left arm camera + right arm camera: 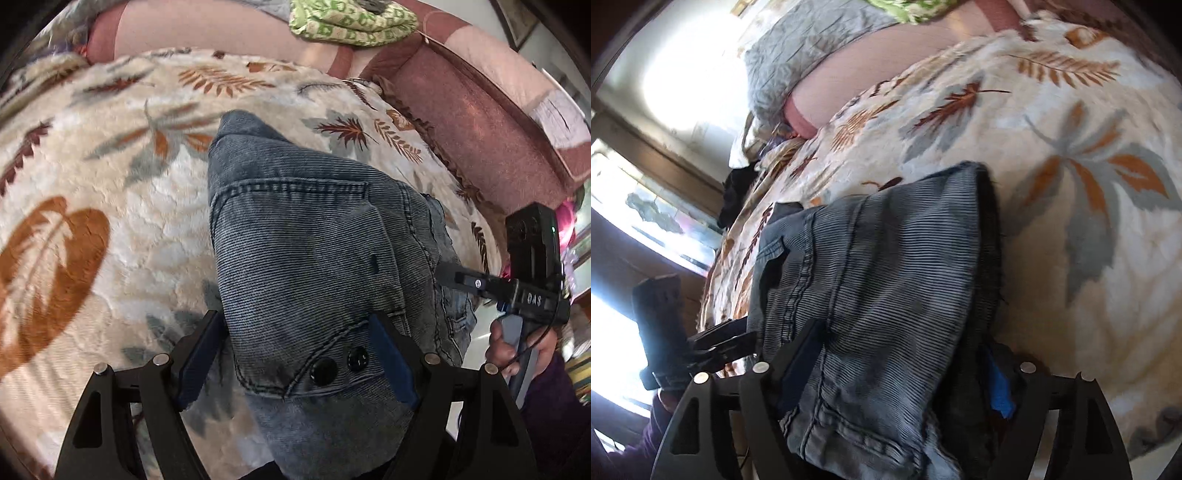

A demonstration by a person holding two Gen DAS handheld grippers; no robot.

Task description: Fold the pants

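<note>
Blue-grey corduroy-like jeans [303,229] lie bunched and folded on a leaf-patterned plush blanket [110,166]. Two dark buttons show at the waistband, near the bottom of the left wrist view. My left gripper [295,319] straddles the waist end with its jaws wide; a strip of blanket shows beside its left pad. In the right wrist view the jeans [886,258] hang across my right gripper [901,336], whose jaws stand wide on either side of the cloth without visibly pressing it. Each gripper also shows in the other's view: the right gripper [454,275], held by a hand [509,350], and the left gripper [738,336].
The blanket [1071,221] covers a bed with a pink sheet [461,122]. A green patterned cloth [351,22] lies at the head end beside a grey pillow [798,48]. Bright windows are at the left of the right wrist view.
</note>
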